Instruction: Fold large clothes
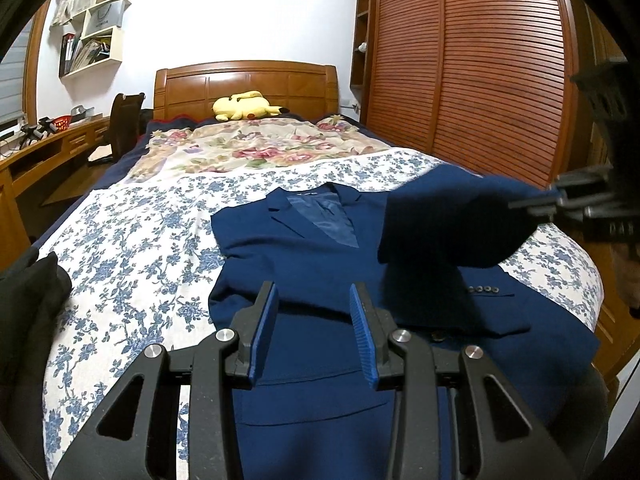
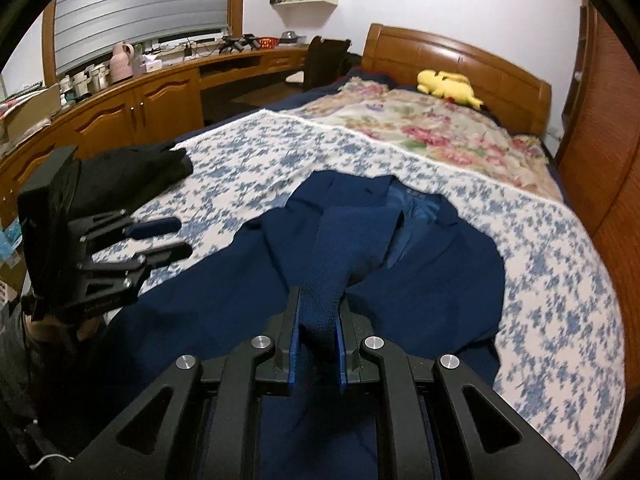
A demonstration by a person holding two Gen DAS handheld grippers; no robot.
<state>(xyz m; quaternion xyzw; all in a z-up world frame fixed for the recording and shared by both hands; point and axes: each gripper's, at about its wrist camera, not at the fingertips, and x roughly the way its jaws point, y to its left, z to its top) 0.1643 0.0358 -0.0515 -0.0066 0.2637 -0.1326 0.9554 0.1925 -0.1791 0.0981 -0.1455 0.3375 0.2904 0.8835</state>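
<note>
right gripper (image 2: 318, 344) jaws clamp blazer (image 1: 320, 256) sleeve | left gripper (image 1: 314, 332) jaws apart, empty | black garment (image 2: 136, 172) beside blazer | plush (image 1: 244, 105) at headboard

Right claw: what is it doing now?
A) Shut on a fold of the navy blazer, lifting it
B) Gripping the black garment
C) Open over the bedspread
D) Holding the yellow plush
A: the right claw is clamped on raised fabric of the navy blazer.

Jacket (image 1: 304, 248) lies on bed (image 1: 132, 240), collar toward headboard (image 1: 244, 84); plush toy (image 1: 244, 105) behind it, wardrobe (image 1: 460, 80) right, desk (image 2: 132, 96) left.
</note>
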